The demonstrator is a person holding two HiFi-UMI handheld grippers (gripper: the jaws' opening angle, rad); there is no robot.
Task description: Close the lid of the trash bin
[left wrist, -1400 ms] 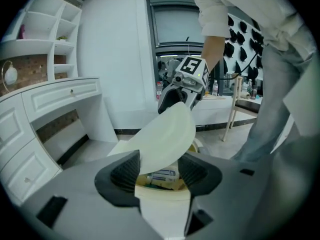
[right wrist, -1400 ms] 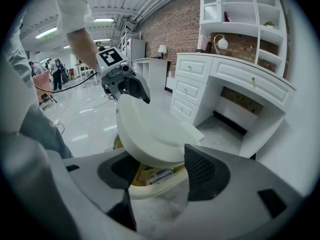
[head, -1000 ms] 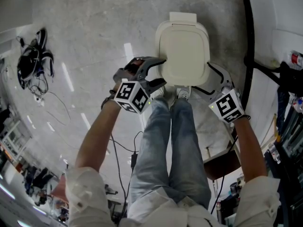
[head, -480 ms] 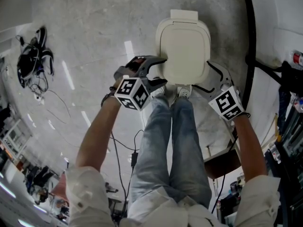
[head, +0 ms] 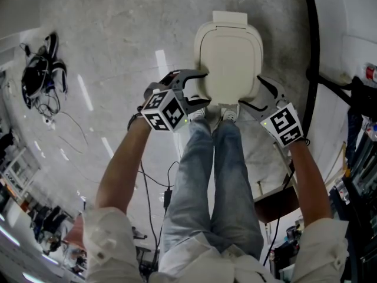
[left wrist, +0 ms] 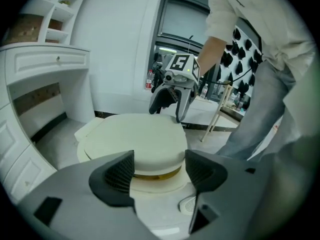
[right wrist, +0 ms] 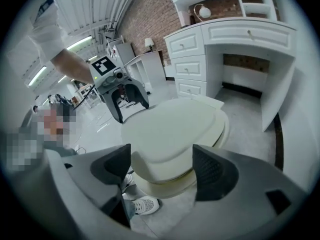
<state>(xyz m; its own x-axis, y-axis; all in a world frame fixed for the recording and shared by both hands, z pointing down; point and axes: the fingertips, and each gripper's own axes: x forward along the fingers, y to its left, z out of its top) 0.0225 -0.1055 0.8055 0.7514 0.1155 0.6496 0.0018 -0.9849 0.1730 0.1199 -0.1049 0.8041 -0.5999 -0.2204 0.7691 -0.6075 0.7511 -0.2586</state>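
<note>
Nearest the head camera, a person's legs in pale blue jeans [head: 218, 181] are seen from above, ending in white sneakers [head: 228, 114] set against the front of a cream trash bin [head: 203, 40]. A bare forearm is stretched forward on each side of the legs.

The left gripper [head: 202, 88] is held at the bin's front left corner, with its marker cube [head: 164, 112] facing up. Its jaws are spread wide, and the lid's front edge is framed in the gap between them; no pad is seen pressing on it.

The right gripper [head: 250, 91] is held at the front right corner. Its jaws are closing but stand well apart, with the lid's corner seen between them and nothing clamped.

The bin is placed on a grey polished floor [head: 118, 34]. Its lid [left wrist: 135, 139] is lowered flat over the body, and a thin dark-yellow strip [left wrist: 160, 174] is shown under its front edge.

Farther off, a tangle of black cables [head: 40, 75] is seen on the floor at the left. A white cabinet with drawers [right wrist: 240, 39] is seen behind the bin.
</note>
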